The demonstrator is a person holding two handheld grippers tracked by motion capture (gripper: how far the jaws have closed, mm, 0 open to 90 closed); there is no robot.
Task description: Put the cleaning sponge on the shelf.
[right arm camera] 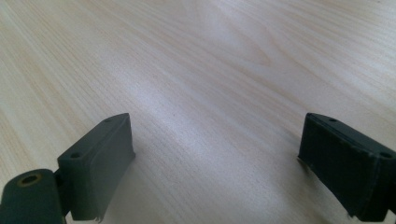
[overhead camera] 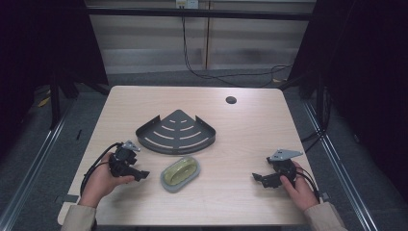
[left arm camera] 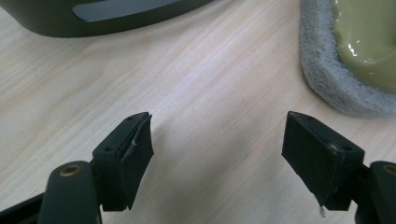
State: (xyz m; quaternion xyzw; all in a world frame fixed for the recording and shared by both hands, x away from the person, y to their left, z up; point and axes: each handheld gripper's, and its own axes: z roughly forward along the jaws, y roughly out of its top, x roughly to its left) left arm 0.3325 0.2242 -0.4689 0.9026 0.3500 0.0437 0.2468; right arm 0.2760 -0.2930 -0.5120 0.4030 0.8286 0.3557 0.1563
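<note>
Two grippers, left gripper [overhead camera: 143, 175] and right gripper [overhead camera: 256, 177], both agape and empty beside scrubber [overhead camera: 180, 173].

This looks like a lab or recording booth rather than a home: a pale wooden tabletop [overhead camera: 250, 130] with a cable hole [overhead camera: 231, 100] stands between black curtains [overhead camera: 365, 72], metal floor rails [overhead camera: 29, 173] run alongside, and loose cables [overhead camera: 211, 72] hang from a wall socket [overhead camera: 186, 4].

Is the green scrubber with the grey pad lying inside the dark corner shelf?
No, in the high view the scrubber lies on the bare table, just in front of the corner shelf and apart from it.
</note>
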